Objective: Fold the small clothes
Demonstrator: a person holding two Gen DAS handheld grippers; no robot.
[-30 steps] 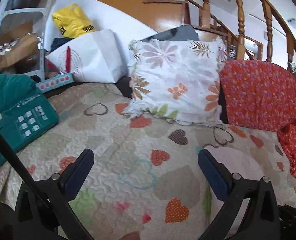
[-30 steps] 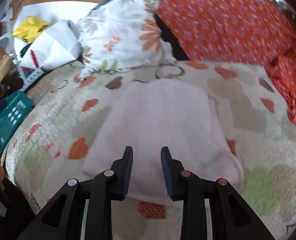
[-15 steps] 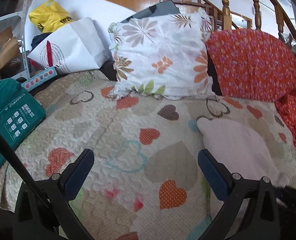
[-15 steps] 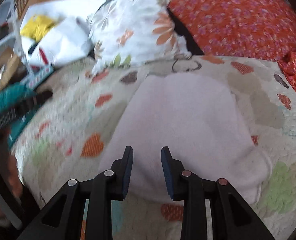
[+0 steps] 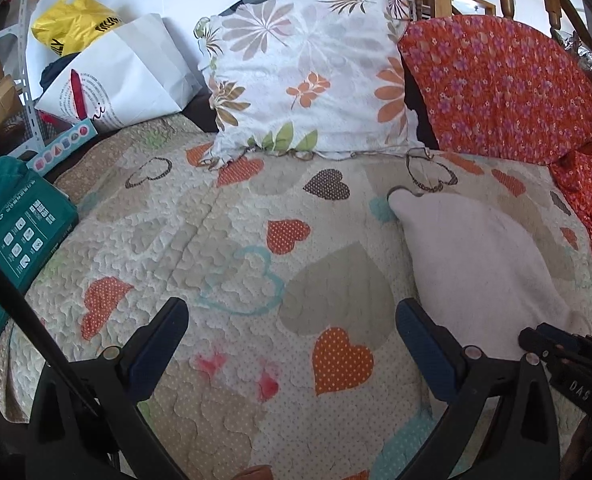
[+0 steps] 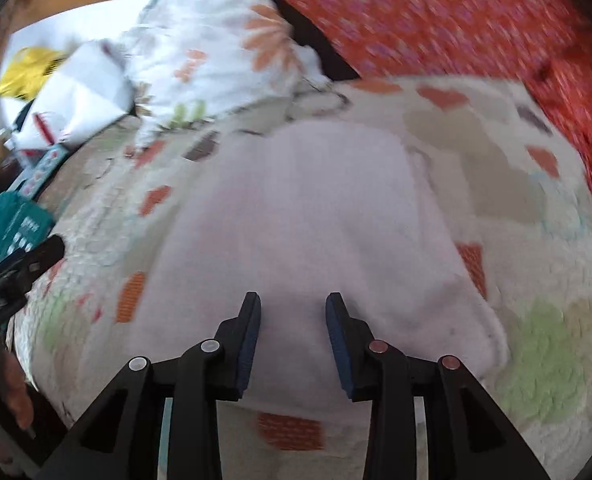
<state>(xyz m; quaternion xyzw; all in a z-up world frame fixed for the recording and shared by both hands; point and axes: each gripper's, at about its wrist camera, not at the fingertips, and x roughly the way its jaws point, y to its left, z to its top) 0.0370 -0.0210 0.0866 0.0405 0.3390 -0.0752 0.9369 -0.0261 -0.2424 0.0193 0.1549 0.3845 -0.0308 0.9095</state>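
A small pale pink garment (image 5: 480, 264) lies flat on the heart-patterned quilt (image 5: 231, 248); it fills the middle of the right wrist view (image 6: 308, 220). My left gripper (image 5: 291, 332) is open wide and empty, above bare quilt to the left of the garment. My right gripper (image 6: 293, 320) hovers over the garment's near edge with its jaws partly apart and nothing between them. The right gripper's tip shows at the right edge of the left wrist view (image 5: 552, 344).
A floral white pillow (image 5: 308, 76) and an orange flowered cushion (image 5: 496, 88) stand at the back of the quilt. A teal box (image 5: 19, 232), a white paper bag (image 5: 123, 76) and a yellow bag (image 5: 75, 28) sit at the left. Wooden stair railings rise behind.
The left gripper's view has swung right, bringing the garment and the right gripper's tip into it. The right wrist view has shifted and blurred; the garment looks unmoved.
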